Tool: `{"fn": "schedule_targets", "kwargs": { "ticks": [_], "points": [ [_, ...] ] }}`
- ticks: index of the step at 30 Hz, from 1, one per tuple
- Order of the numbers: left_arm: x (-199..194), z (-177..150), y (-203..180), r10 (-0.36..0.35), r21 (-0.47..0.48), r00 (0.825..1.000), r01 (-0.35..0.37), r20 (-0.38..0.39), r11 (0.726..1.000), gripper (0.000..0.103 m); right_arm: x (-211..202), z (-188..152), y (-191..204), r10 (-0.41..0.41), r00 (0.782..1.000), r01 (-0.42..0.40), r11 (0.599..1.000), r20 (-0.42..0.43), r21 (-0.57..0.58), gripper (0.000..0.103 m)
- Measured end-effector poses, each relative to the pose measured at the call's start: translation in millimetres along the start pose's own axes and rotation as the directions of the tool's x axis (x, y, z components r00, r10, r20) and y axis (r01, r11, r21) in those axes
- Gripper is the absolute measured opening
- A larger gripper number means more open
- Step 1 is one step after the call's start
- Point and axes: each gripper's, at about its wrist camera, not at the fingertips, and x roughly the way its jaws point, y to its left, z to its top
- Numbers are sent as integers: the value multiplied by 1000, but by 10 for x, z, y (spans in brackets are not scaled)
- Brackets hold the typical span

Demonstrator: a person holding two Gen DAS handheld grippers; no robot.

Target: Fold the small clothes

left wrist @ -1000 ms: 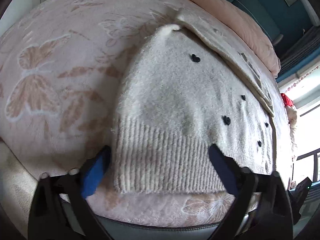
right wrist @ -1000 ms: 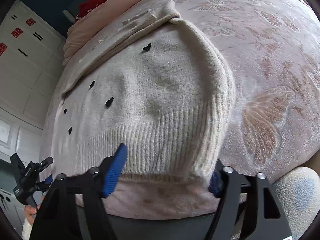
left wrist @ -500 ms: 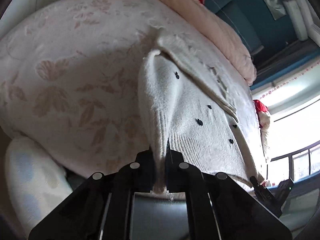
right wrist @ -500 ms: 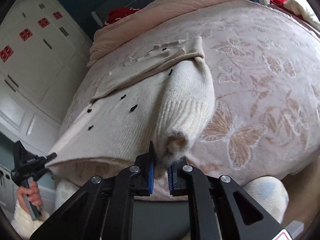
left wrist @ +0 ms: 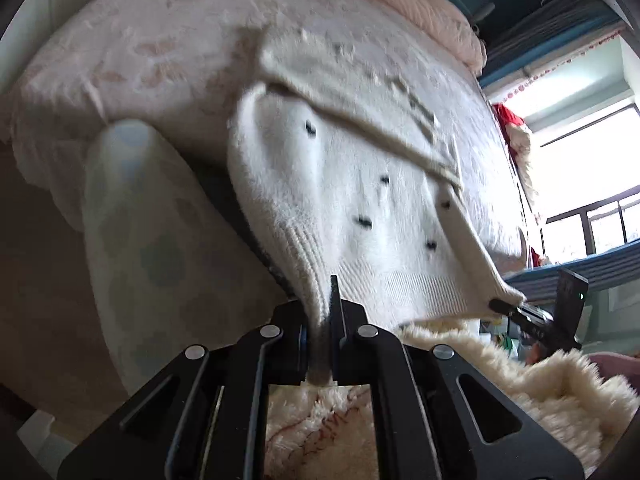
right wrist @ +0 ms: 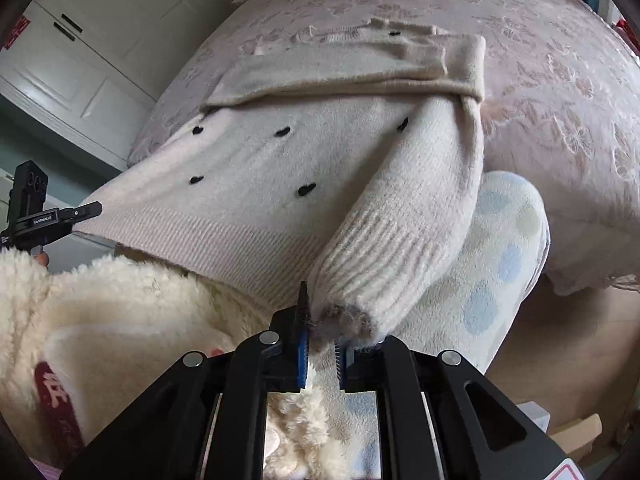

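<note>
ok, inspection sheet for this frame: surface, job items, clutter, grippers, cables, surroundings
Surface: bed with pink butterfly-print blanket.
Job's things: cream knit sweater with small black dots, bottom hem lifted off the bed edge, far end lying on the blanket.
Clutter: dotted pillow at the bed edge; fluffy cream fabric below the hem.
Grippers: left gripper shut on one hem corner; right gripper shut on the ribbed corner opposite.
Cables: nothing seen.
Surroundings: white cabinets; bright window.
</note>
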Motion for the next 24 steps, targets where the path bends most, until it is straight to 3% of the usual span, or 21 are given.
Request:
{"fn": "schedule_targets", "kwargs": {
  "ticks": [3, 5, 8, 9, 10, 12, 15, 17, 19, 22, 24],
  "points": [
    [-112, 602, -150, -32, 20, 994, 30, 107, 999, 6, -246, 525, -88, 5, 987, -8, 1000, 159, 16, 10],
    [-23, 1094, -347, -13, 98, 984, -4, 178, 995, 7, -311, 985, -244, 10, 966, -22, 999, 257, 43, 10],
    [331, 1798, -552, 27, 161, 949, -81, 315, 984, 8, -116, 1740, -567, 11, 924, -60, 991, 383, 117, 13],
    [531, 2033, -559, 41, 140, 940, -93, 339, 986, 12, 6, 1939, -659, -25, 908, -34, 990, 418, 134, 16],
    [725, 2223, -552, 38, 129, 943, -85, 331, 988, 12, 152, 2103, -750, -57, 895, -10, 989, 442, 147, 23],
    [1212, 2560, -425, 63, 61, 948, -86, 311, 994, 17, 492, 2351, -975, -168, 878, 59, 967, 449, 247, 28],
    [1629, 2674, -102, 161, -72, 951, -147, 263, 987, 18, 749, 2357, -1247, -178, 872, -29, 911, 455, 412, 28],
    [1618, 2595, 110, 160, -150, 948, -123, 274, 981, 22, 752, 2231, -1277, -172, 863, -60, 899, 475, 434, 34],
    [1485, 2472, 194, 173, -142, 933, -134, 317, 981, 62, 716, 2066, -1227, -205, 854, -19, 906, 478, 423, 55],
    [1337, 2319, 189, 211, -63, 900, -203, 381, 977, 71, 757, 1975, -1168, -259, 849, 83, 926, 460, 368, 58],
    [1378, 2353, 132, 214, -8, 907, -226, 362, 974, 73, 861, 2066, -1178, -275, 861, 129, 932, 428, 338, 59]
  ]
}}
